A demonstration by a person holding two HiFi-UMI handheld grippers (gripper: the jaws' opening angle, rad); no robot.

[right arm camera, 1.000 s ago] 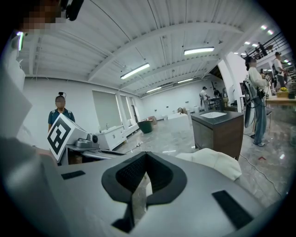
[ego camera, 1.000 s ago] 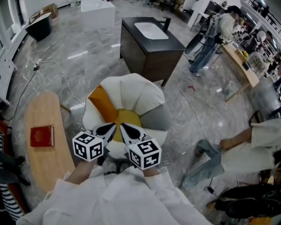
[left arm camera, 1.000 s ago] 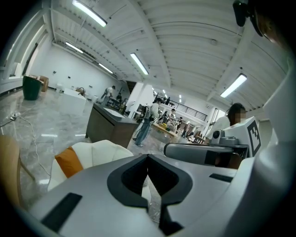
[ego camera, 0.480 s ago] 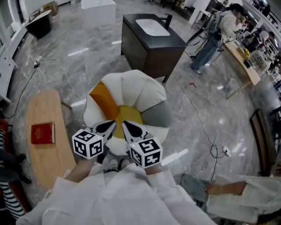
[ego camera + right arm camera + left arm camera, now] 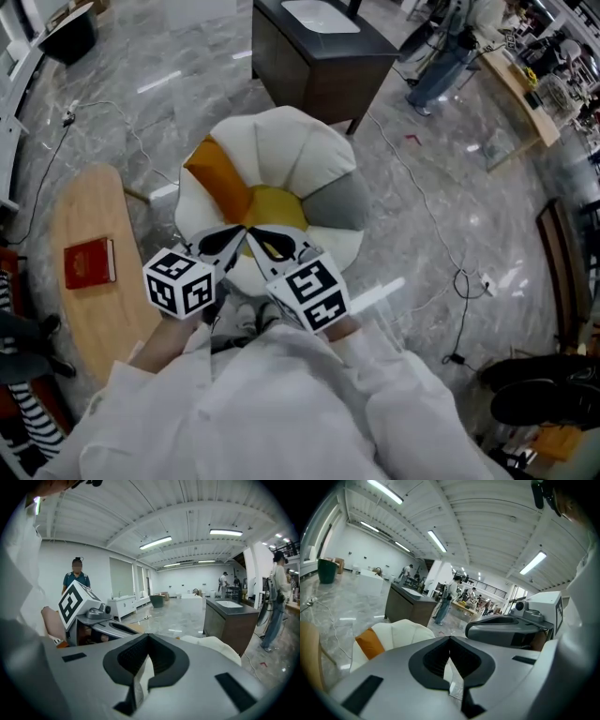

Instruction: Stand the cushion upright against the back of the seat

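Two grippers are hovering side by side over the front edge of the chair (image 5: 281, 155), each held by a white-sleeved hand. The left gripper (image 5: 238, 235) is pointing toward the seat with its claw clenched, tips meeting and nothing between them, as the left gripper view is showing (image 5: 450, 638). The right gripper (image 5: 259, 237) is hanging just beside it, also clenched on nothing, its tips pressing together in the right gripper view (image 5: 147, 635). The two sets of jaws are angling toward each other, nearly touching above the yellow seat pad (image 5: 278, 208).

The orange cushion (image 5: 219, 174) is sitting at the back-left corner of the seat, standing on edge and leaning against the white scalloped backrest. It is apart from both grippers, and the left gripper view is catching it tucked against the left lobe of the back (image 5: 370, 642). The yellow pad is lying flat in the middle of the seat.

Left of the chair, a red book (image 5: 90, 263) is resting on a curved wooden side table (image 5: 94, 323). Beyond the chair's back, a dark cabinet (image 5: 319, 61) with a white basin is standing on the marble floor (image 5: 122, 103).
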